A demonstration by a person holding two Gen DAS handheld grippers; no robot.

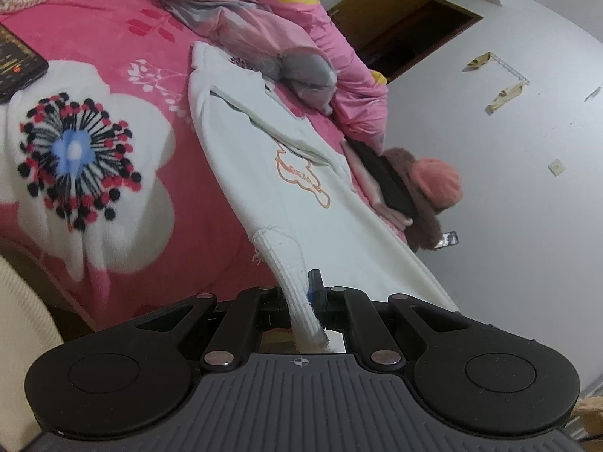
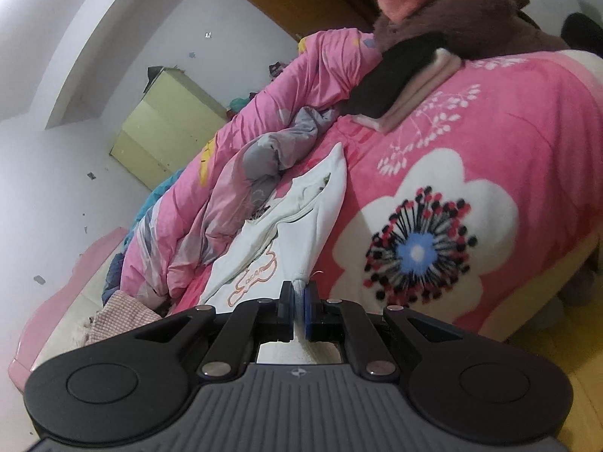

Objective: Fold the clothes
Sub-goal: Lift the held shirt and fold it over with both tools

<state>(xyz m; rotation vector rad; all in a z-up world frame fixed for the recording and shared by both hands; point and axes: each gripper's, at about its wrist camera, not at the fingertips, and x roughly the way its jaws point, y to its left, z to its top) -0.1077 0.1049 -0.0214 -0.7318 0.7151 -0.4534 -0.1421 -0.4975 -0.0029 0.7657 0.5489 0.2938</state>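
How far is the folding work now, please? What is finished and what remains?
Done: a folded stack lies on the blanket. In hand: both tongs, left and right, are shut on the ribbed hem of the white sweatshirt, stretched out. Left: no fold is visible in it yet.

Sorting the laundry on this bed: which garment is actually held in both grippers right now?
The white sweatshirt with the orange outline print: left gripper and right gripper both clamp its ribbed edge. The folded black and pink clothes lie untouched beyond it.

Your right gripper (image 2: pixel 299 295) pinches the hem of the white top (image 2: pixel 301 222), which stretches away over the pink blanket (image 2: pixel 508 120) beside the rumpled quilt (image 2: pixel 241 173).
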